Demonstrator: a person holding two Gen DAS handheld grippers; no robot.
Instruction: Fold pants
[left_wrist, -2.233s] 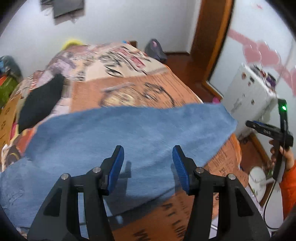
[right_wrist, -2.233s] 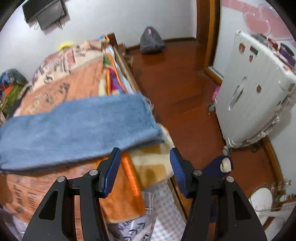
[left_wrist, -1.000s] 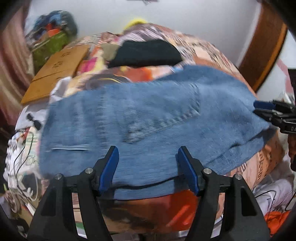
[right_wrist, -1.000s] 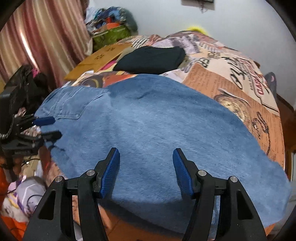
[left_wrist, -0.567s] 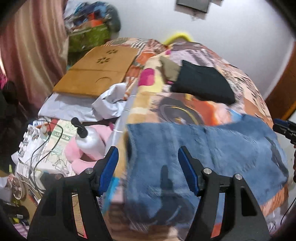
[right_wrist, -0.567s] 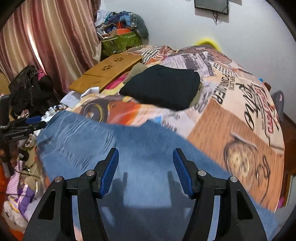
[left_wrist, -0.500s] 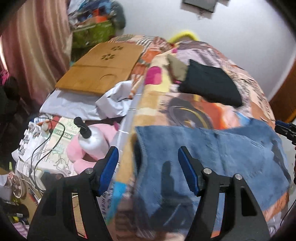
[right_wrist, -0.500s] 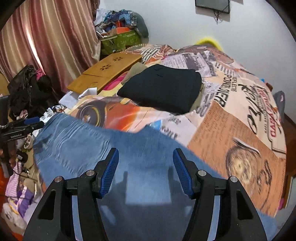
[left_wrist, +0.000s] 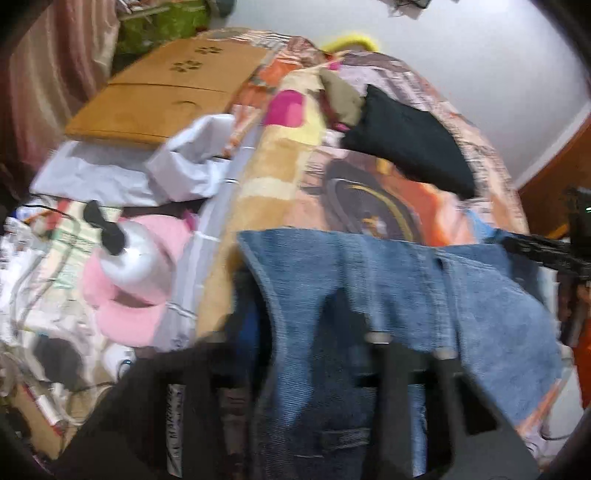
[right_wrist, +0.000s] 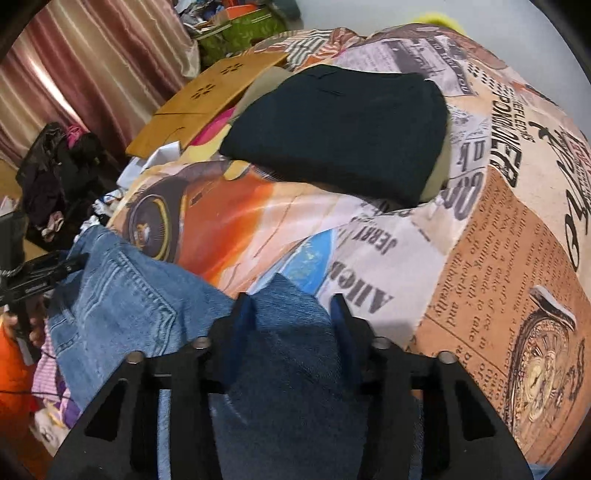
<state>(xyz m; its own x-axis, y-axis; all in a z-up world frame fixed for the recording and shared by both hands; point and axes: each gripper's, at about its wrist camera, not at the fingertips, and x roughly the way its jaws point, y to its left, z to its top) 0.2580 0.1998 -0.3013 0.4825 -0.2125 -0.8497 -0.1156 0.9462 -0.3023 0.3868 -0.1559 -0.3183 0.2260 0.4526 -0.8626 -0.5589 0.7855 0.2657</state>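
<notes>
Blue denim pants (left_wrist: 388, 295) lie at the near edge of the bed; they also show in the right wrist view (right_wrist: 147, 295). My left gripper (left_wrist: 306, 325) is blurred, its fingers straddling the waistband edge with denim bunched between them. My right gripper (right_wrist: 291, 317) has denim bunched between its blue pads (right_wrist: 242, 314), which stand fairly close together. The left gripper also shows in the right wrist view (right_wrist: 44, 269) at the waistband corner, and the right one shows in the left wrist view (left_wrist: 546, 251) at the far denim edge.
A folded black garment (right_wrist: 340, 125) lies further back on the printed bedspread (right_wrist: 498, 240). A wooden lap table (left_wrist: 166, 99) sits at the bed's left. A pump bottle (left_wrist: 129, 254), pink cloth and cables clutter the floor at left. Curtains (right_wrist: 92, 66) hang behind.
Both grippers have moved down onto the pants and their jaws have narrowed around the denim. The fabric has bunched up between the fingers, uncovering more of the bedspread.
</notes>
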